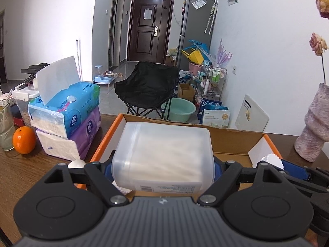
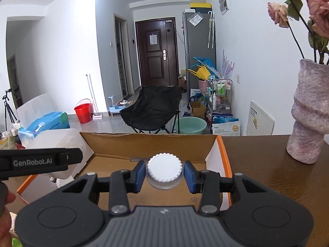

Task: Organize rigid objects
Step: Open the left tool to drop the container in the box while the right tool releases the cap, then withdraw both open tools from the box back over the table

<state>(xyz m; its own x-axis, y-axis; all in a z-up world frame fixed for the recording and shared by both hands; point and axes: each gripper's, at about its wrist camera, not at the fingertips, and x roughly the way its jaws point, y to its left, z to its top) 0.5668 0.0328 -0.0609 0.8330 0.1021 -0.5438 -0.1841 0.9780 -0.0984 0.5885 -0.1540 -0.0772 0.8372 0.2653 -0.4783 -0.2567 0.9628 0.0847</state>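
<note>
Mid-task, by the look of it. Left gripper [image 1: 163, 164] is clamped on a frosted plastic container [image 1: 164, 154], held over the orange-edged cardboard box [image 1: 230, 139]. Right gripper [image 2: 164, 176] has its blue pads on either side of a white ribbed-cap jar [image 2: 164, 169], also above the box; full contact unclear. Neither item looks set down yet.

Surface: dark wood table [image 2: 257, 164], with stacked tissue packs [image 1: 70, 119], an orange [image 1: 24, 136] and a mauve vase [image 2: 308, 113]. Room: cluttered, with a folding chair [image 2: 152, 109] and a dark door [image 2: 156, 51].
</note>
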